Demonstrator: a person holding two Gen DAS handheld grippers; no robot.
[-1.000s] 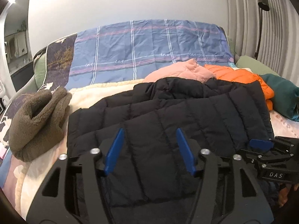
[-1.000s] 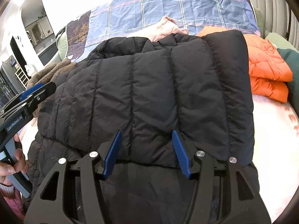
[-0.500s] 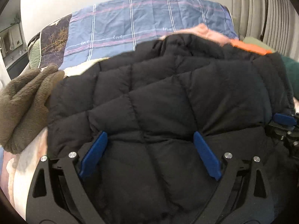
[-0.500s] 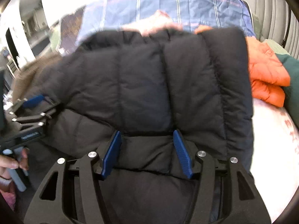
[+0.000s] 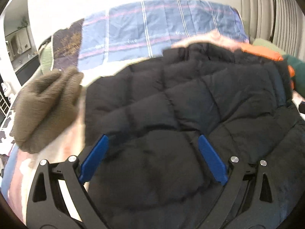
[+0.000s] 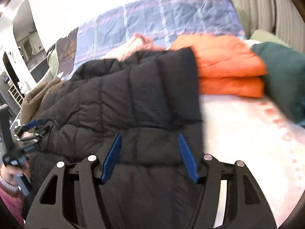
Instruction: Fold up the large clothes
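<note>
1. Black puffer jacket (image 5: 181,114) sprawls on the bed (image 6: 238,133), filling the space between and beyond both sets of fingers.
2. Left gripper (image 5: 152,158) spread wide, right gripper (image 6: 149,156) parted, neither clamping fabric.
3. Looks light, puffy, slippery; I'd pinch a quilted seam or hem.
4. Motion blur; sleeves and hem hidden.

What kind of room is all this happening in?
Most likely a bedroom at home. The black puffer jacket is spread over a bed with a blue plaid cover at its head, and a folded orange jacket is stacked beside it.
</note>
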